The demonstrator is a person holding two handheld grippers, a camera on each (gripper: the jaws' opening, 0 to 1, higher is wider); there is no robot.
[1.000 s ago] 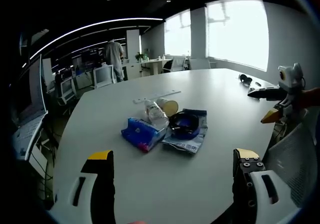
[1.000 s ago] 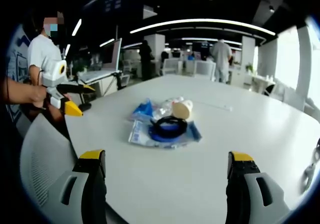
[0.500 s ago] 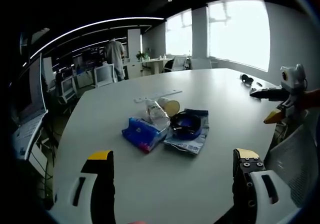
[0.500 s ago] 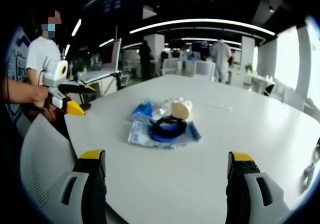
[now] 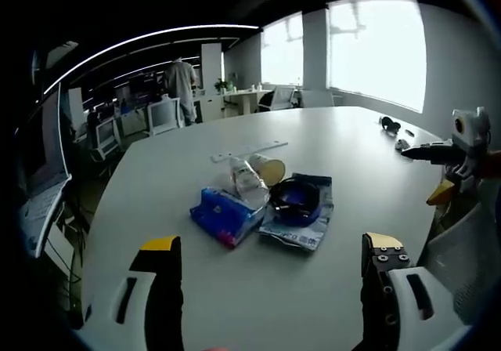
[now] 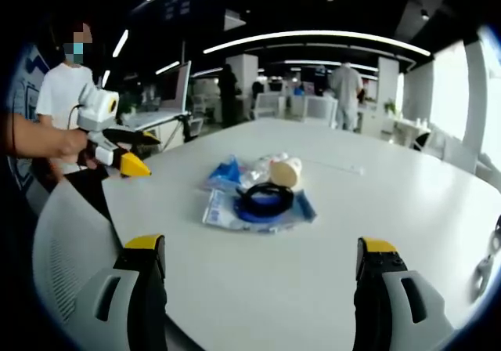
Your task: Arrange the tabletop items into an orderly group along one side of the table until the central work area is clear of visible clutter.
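Both grippers, left gripper & right gripper, have jaws wide apart, holding nothing, near edge of the white table. Clutter bunched mid-table: blue tape roll on a foil pouch, blue wipes pack left, paper cup at far side.

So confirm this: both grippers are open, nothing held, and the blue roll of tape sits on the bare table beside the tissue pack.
Not on bare table: the left gripper view shows the blue roll of tape resting on a flat plastic packet beside the tissue pack. Both grippers are open and empty.
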